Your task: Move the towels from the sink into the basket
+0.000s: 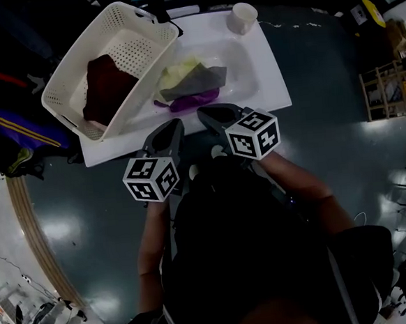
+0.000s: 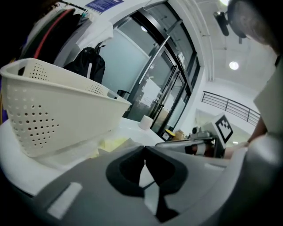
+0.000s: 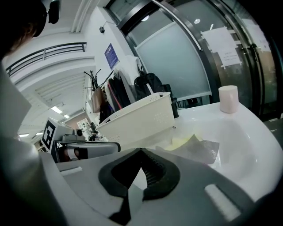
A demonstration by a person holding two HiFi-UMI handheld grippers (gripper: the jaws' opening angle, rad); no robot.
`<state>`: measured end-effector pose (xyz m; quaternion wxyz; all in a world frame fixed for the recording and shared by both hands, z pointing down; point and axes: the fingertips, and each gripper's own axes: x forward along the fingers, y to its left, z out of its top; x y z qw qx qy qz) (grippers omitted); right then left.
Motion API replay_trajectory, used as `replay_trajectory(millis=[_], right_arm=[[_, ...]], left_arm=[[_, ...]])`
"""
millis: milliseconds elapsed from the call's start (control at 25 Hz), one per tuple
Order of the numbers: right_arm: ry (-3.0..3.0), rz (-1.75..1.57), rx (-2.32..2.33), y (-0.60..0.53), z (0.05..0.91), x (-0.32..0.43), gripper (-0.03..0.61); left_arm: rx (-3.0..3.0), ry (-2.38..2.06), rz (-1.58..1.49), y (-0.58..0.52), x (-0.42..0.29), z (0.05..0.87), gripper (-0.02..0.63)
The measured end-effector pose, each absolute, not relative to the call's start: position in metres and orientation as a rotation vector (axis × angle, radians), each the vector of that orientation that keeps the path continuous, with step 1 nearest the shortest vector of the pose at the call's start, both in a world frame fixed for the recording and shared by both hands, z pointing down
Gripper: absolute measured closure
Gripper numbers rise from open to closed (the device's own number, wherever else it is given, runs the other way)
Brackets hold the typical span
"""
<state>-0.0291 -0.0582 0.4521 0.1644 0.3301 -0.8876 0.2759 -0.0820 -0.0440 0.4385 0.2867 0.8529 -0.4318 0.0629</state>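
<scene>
Left tool and right tool both pressed together, empty; three towels in sink, maroon towel in basket.

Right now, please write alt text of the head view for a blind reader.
From above, the left gripper and right gripper, both shut and empty, point at a sink holding a yellow towel, a grey towel and a purple towel. A white basket on the sink's left side holds a dark red towel; a cup stands at the far right corner.
</scene>
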Motion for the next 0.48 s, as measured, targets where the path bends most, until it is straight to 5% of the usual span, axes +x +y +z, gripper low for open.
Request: replay_trajectory(millis=[480], right_arm=[[-2.526,0.710,0.804,-0.119,0.461,-0.027,0.580]], left_arm=[[2.231,-1.246,0.182,-0.096,-0.078,0.443,0.609]])
